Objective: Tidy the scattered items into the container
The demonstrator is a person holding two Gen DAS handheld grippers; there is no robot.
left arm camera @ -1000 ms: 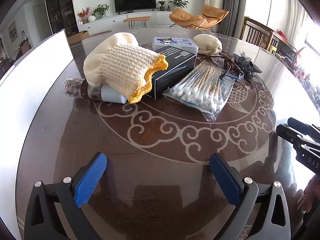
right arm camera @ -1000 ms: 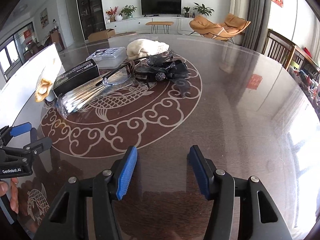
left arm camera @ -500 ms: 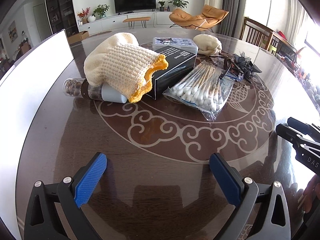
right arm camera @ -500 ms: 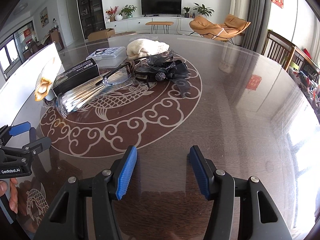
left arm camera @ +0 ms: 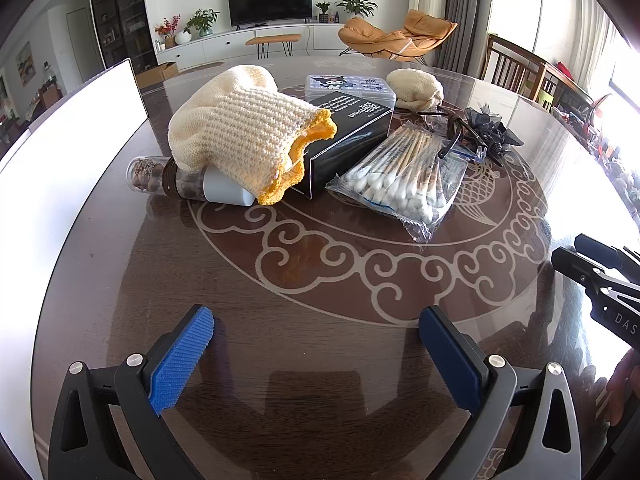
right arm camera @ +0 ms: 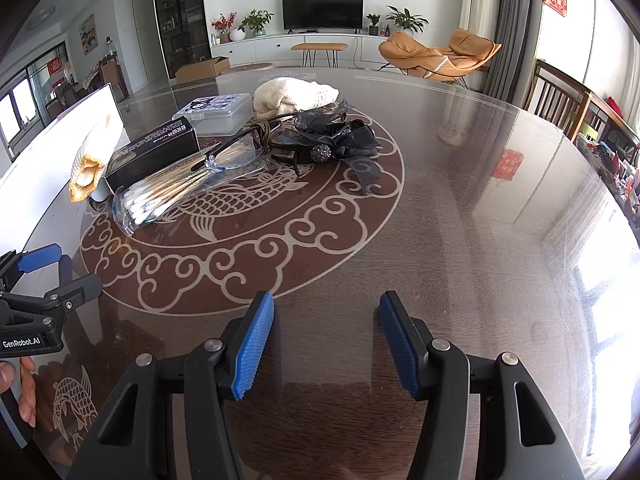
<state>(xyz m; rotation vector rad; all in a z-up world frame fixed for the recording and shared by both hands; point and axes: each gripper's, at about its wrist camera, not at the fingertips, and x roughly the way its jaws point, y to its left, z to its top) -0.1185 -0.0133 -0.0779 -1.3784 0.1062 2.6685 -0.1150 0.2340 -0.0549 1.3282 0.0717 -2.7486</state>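
Note:
Scattered items lie on the round dark table. A cream knit glove with orange cuff (left arm camera: 244,136) rests on a jar of nuts (left arm camera: 176,180) and a black box (left arm camera: 352,136). A bag of cotton swabs (left arm camera: 404,176), glasses (right arm camera: 236,152), a black bow hair clip (right arm camera: 332,144), a clear plastic case (left arm camera: 350,84) and a second cream glove (left arm camera: 416,86) lie beyond. The white container (left arm camera: 60,152) stands at the left. My left gripper (left arm camera: 316,344) is open and empty, well short of the items. My right gripper (right arm camera: 326,340) is open and empty over bare table.
The table's glass top (right arm camera: 480,200) stretches bare to the right. Wooden chairs (right arm camera: 560,96) stand at the far right edge. The left gripper also shows in the right wrist view (right arm camera: 48,276); the right gripper shows in the left wrist view (left arm camera: 596,268).

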